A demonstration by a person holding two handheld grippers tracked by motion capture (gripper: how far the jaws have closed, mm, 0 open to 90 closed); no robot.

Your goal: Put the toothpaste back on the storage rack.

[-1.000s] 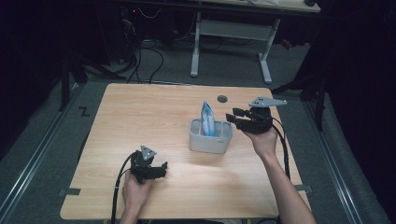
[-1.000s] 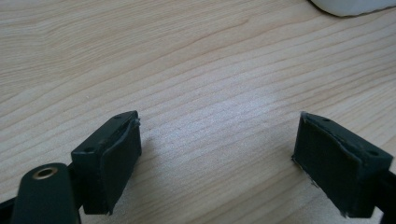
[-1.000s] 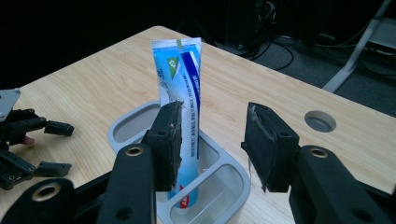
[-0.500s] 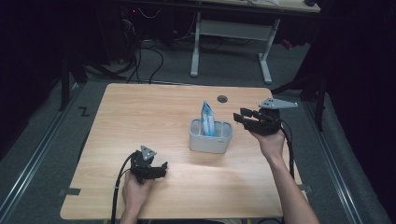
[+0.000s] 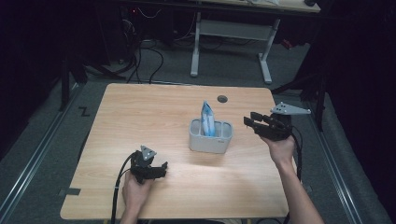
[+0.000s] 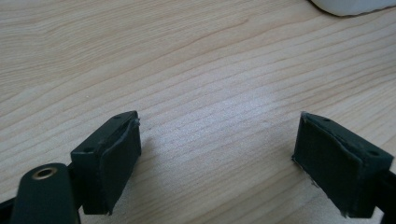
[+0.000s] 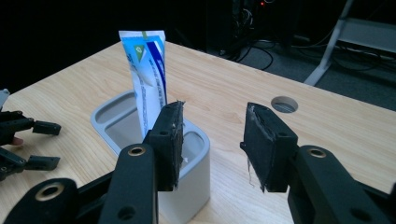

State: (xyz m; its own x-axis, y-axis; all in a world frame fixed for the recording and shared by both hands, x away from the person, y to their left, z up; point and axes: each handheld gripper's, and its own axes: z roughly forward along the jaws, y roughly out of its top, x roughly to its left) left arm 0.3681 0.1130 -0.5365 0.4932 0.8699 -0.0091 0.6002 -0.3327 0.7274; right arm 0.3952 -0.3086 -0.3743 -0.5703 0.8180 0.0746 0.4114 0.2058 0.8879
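Wooden table [image 5: 140, 121] carries one grey holder [image 5: 210, 136] with one blue-white tube [image 5: 207, 117] upright in a compartment. My right gripper [image 5: 249, 122], jaws part-open and empty, has drawn back rightward from the holder since a second ago; I judge placement complete. My left gripper [image 5: 161, 169] rests wide, empty. Two grippers total.
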